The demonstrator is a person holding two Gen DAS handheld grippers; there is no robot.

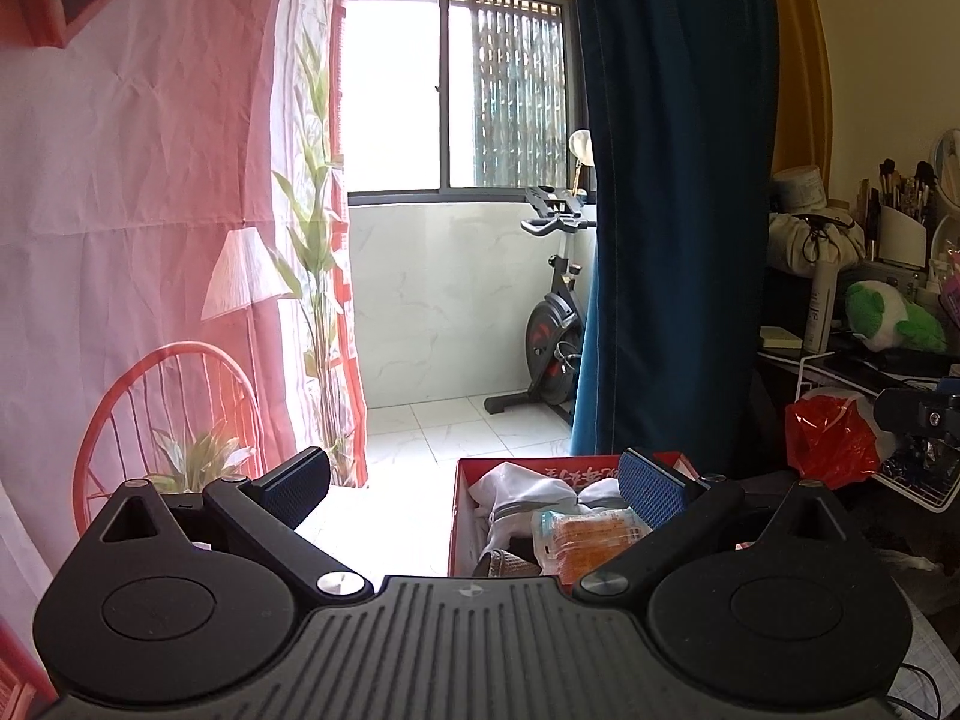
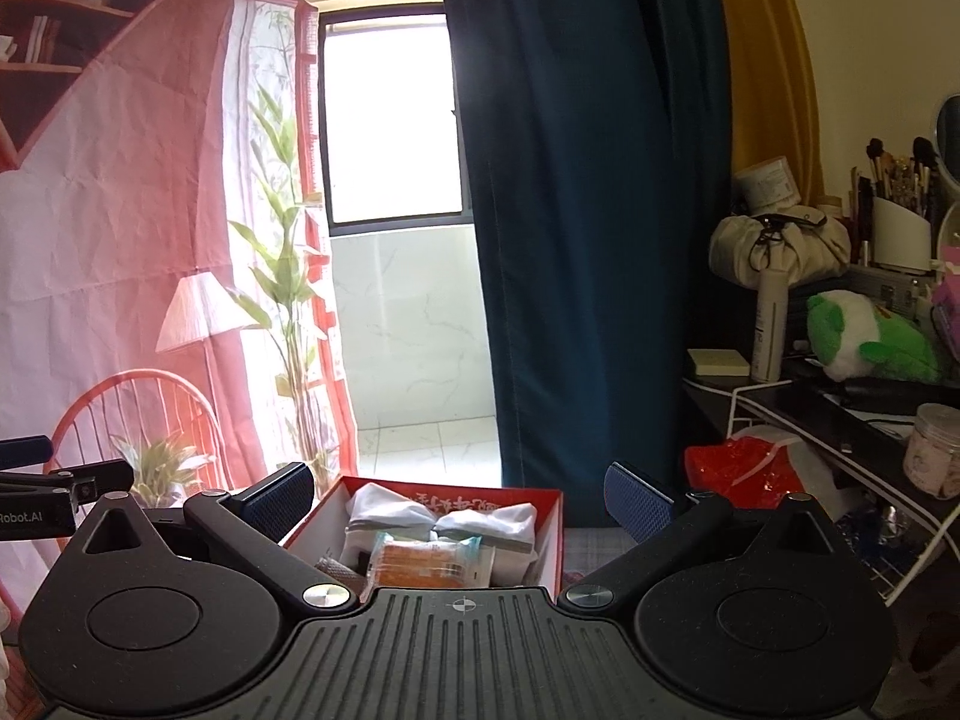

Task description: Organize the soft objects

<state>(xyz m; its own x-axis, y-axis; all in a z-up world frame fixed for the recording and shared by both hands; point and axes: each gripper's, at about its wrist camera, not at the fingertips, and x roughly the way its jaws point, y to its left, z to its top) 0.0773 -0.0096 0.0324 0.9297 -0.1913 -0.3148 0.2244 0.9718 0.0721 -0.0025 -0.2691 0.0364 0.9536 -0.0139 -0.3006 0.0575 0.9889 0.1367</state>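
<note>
A red cardboard box (image 1: pixel 459 498) (image 2: pixel 555 534) sits low in front of both grippers. It holds folded white cloth (image 1: pixel 516 489) (image 2: pixel 384 504) and a clear packet with orange contents (image 1: pixel 591 543) (image 2: pixel 429 561). My left gripper (image 1: pixel 474 489) is open and empty, raised above the box's left side. My right gripper (image 2: pixel 459 495) is open and empty, raised over the box. A green and white plush toy (image 1: pixel 888 315) (image 2: pixel 858 336) lies on the dark desk at the right.
A dark blue curtain (image 1: pixel 672 180) (image 2: pixel 588 210) hangs behind the box. A printed pink backdrop (image 1: pixel 132 180) hangs at the left. A cluttered desk with a white wire rack (image 2: pixel 840 420), a red plastic bag (image 2: pixel 738 471) and an exercise bike (image 1: pixel 555 324) stand beyond.
</note>
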